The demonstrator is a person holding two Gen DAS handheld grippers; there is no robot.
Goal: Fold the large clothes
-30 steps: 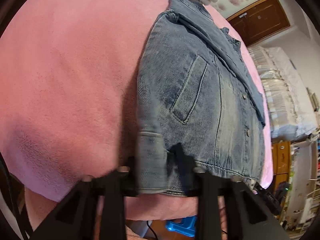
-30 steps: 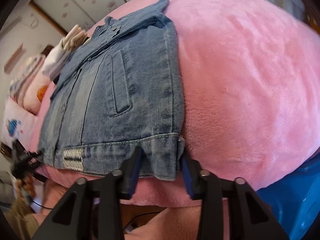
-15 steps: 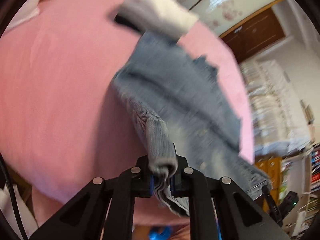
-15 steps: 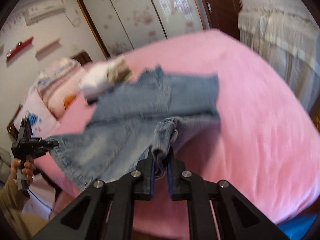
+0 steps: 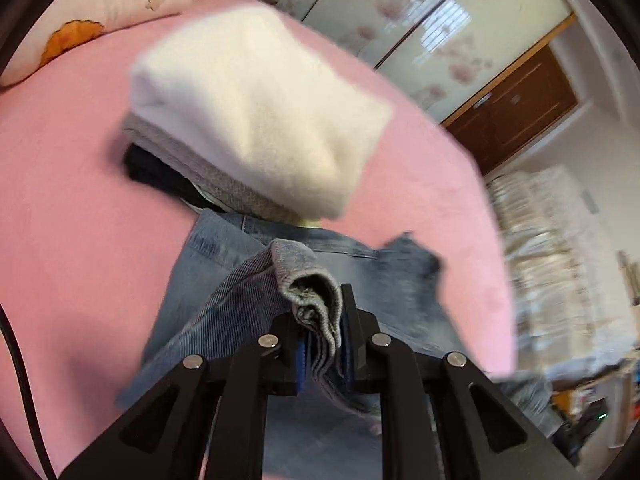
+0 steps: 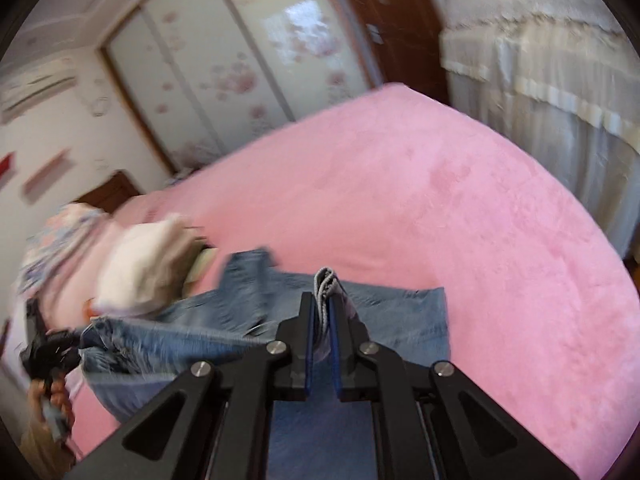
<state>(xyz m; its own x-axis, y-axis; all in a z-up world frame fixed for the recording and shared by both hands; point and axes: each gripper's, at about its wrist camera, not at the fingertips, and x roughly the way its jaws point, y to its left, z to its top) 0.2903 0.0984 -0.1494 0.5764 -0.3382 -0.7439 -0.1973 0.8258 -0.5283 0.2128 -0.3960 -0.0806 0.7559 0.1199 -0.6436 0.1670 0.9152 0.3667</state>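
Both grippers clenched on the denim jacket's hem

I hold the left gripper [image 5: 324,320] and right gripper [image 6: 322,312] clamped on bunched denim jacket [image 6: 392,308], lifted over the pink bed [image 6: 460,200], beside folded clothes [image 5: 256,120].

Blue denim jacket [image 5: 224,280], faded wash with paler, finely ribbed inside showing where the cloth turns over, lying partly on the pink bed and partly lifted off it. Bunched into thick grey-blue folds at two points of the hem, one wad standing up in the left wrist view and another [image 6: 326,284] in the right wrist view, with the hem edge stretched between them and sagging. Far end, collar side, flat on the bedcover just below the stack of folded clothes, edges blurred.
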